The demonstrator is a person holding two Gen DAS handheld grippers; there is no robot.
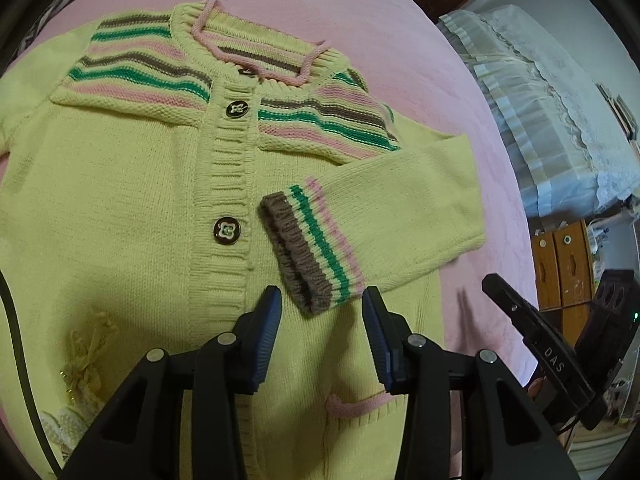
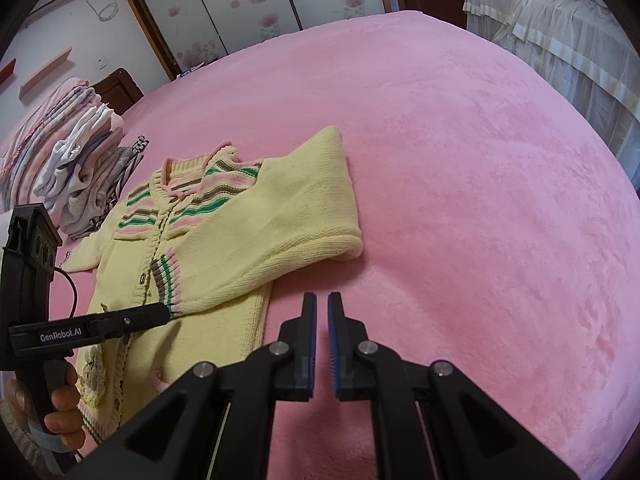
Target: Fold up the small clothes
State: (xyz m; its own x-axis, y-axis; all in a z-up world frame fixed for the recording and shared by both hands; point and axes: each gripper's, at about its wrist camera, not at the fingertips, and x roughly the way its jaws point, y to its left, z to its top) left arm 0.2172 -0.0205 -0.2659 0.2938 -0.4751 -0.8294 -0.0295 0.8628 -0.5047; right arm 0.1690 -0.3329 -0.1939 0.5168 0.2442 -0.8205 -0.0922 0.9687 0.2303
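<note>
1. Left wrist view: the left gripper (image 1: pixel 320 300) is standing partly open at the lower middle of the frame, its ribbed blue pads (image 1: pixel 269 332) apart and gripping nothing. The brown cuff (image 1: pixel 298 256) of the folded sleeve (image 1: pixel 400 216) is lying just above the gap; whether a fingertip is touching the knit is hard to tell.
2. Same view: the yellow cardigan (image 1: pixel 120 200) is filling most of the frame, lying flat on the pink bedspread (image 1: pixel 360 12). It is a fine knit with a ribbed button band, two dark glossy buttons (image 1: pixel 226 231) and brown, green and pink stripes across the yoke. A pink cord is trimming the neckline.
3. Same view: the cardigan's hem and the sleeve at the left edge are running out of frame. A fuzzy yellow appliqué at lower left is hard to make out. The right gripper (image 1: pixel 496 284) is showing as a black bar at the lower right edge.
4. Right wrist view: the right gripper (image 2: pixel 322 300) is clenched at the lower middle, pads nearly meeting, empty, hovering over bare plush bedspread (image 2: pixel 480 160).
5. Same view: the cardigan (image 2: pixel 256 232) is lying left of centre, its sleeve (image 2: pixel 312 200) folded across the chest. The left gripper (image 2: pixel 160 314), a black bar, is reaching the striped cuff (image 2: pixel 168 276). A hand (image 2: pixel 60 400) is gripping its handle at lower left, partly cut off.
6. Same view: a stack of folded clothes (image 2: pixel 80 160) is sitting at the upper left, edges blurred.
</note>
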